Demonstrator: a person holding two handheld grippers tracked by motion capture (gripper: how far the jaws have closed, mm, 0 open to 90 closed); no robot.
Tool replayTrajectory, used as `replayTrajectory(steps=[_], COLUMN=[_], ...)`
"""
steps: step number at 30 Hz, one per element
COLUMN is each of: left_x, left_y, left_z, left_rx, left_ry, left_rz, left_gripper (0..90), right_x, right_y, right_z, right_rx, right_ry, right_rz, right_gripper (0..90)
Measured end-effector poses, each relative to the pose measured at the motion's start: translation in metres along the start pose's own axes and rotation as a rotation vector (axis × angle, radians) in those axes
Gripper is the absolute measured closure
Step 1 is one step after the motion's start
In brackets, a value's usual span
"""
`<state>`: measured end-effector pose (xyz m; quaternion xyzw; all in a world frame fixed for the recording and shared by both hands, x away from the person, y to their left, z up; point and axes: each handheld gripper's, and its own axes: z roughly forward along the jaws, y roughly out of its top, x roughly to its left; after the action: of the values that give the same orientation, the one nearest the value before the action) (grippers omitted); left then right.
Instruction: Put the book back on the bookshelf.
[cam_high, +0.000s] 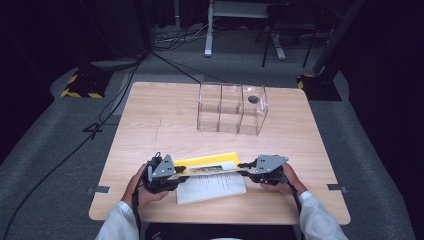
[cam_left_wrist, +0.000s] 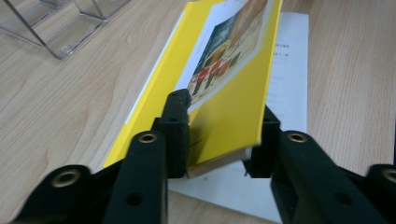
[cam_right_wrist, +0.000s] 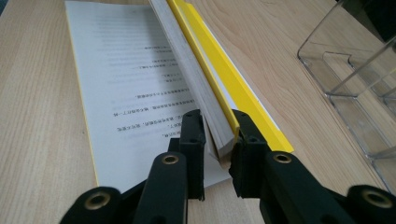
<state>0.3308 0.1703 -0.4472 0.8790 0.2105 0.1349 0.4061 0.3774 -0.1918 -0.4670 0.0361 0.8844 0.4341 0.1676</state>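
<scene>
Lying near the bench's (cam_high: 150, 115) front edge, a yellow book (cam_high: 210, 165) is pinched at its ends by the left gripper (cam_high: 176, 172) and right gripper (cam_high: 246, 167). Floppiness is judged likely; spine-side holds suit. A clear organizer (cam_high: 231, 107) stands beyond.

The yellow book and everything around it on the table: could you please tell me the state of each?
yellow book: lifted on edge, held at both ends.
left tool: shut on the book.
right tool: shut on the book.
white sheet: flat on the table.
clear organizer: upright, holding no papers.
</scene>
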Motion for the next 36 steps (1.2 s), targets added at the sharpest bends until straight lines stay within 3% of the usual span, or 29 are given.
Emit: replayTrajectory(steps=[4, 6, 8, 9, 10, 11, 12, 13, 17, 25, 28, 30, 31, 33, 36], left_x=[-0.013, -0.019, -0.025, -0.028, -0.030, -0.030, -0.029, -0.028, -0.025, -0.017, -0.014, -0.014, -0.014, -0.019, -0.029], left_y=[0.010, 0.015, 0.020, 0.022, 0.022, 0.022, 0.021, 0.020, 0.015, 0.009, 0.011, 0.013, 0.015, 0.020, 0.030], left_z=[0.002, 0.004, 0.007, 0.009, 0.011, 0.011, 0.011, 0.011, 0.011, 0.007, 0.004, 0.003, 0.003, 0.003, 0.007], left_rx=[0.012, 0.005, 0.031, 0.045, 0.058, 0.058, 0.061, 0.052, 0.072, 0.053, 0.051, 0.045, 0.046, 0.053, 0.068], left_ry=[0.030, 0.036, 0.057, 0.064, 0.089, 0.089, 0.099, 0.083, 0.048, 0.010, 0.026, 0.044, 0.050, 0.052, 0.088], left_rz=[0.026, 0.028, 0.051, 0.070, 0.082, 0.082, 0.091, 0.091, 0.127, 0.114, 0.086, 0.063, 0.050, 0.064, 0.090], left_gripper=[45.7, 44.0, 41.8, 42.9, 51.9, 61.7, 61.7, 71.7, 75.9, 77.2, 71.7, 62.2, 52.7, 48.0, 40.4], right_x=[0.007, 0.009, 0.011, 0.012, 0.013, 0.013, 0.014, 0.014, 0.011, 0.006, 0.007, 0.009, 0.012, 0.013, 0.017], right_y=[0.005, 0.006, 0.008, 0.009, 0.009, 0.009, 0.010, 0.010, 0.009, 0.001, 0.003, 0.007, 0.011, 0.013, 0.018], right_z=[0.002, 0.002, 0.003, 0.003, 0.003, 0.003, 0.004, 0.004, 0.005, 0.006, 0.005, 0.004, 0.004, 0.004, 0.005], right_rx=[0.014, 0.014, 0.013, 0.015, 0.016, 0.016, 0.017, 0.015, -0.006, -0.068, -0.059, -0.054, -0.051, -0.048, -0.045], right_ry=[-0.005, -0.010, -0.011, -0.011, -0.014, -0.014, -0.017, -0.019, 0.003, 0.029, 0.021, 0.027, 0.030, 0.030, 0.042], right_rz=[-0.032, -0.036, -0.036, -0.035, -0.034, -0.034, -0.039, -0.033, 0.002, 0.052, 0.020, 0.002, -0.007, -0.020, -0.036], right_gripper=[78.8, 79.3, 79.7, 79.7, 79.3, 79.3, 78.9, 78.0, 74.6, 72.9, 76.7, 79.1, 80.4, 81.0, 82.7])
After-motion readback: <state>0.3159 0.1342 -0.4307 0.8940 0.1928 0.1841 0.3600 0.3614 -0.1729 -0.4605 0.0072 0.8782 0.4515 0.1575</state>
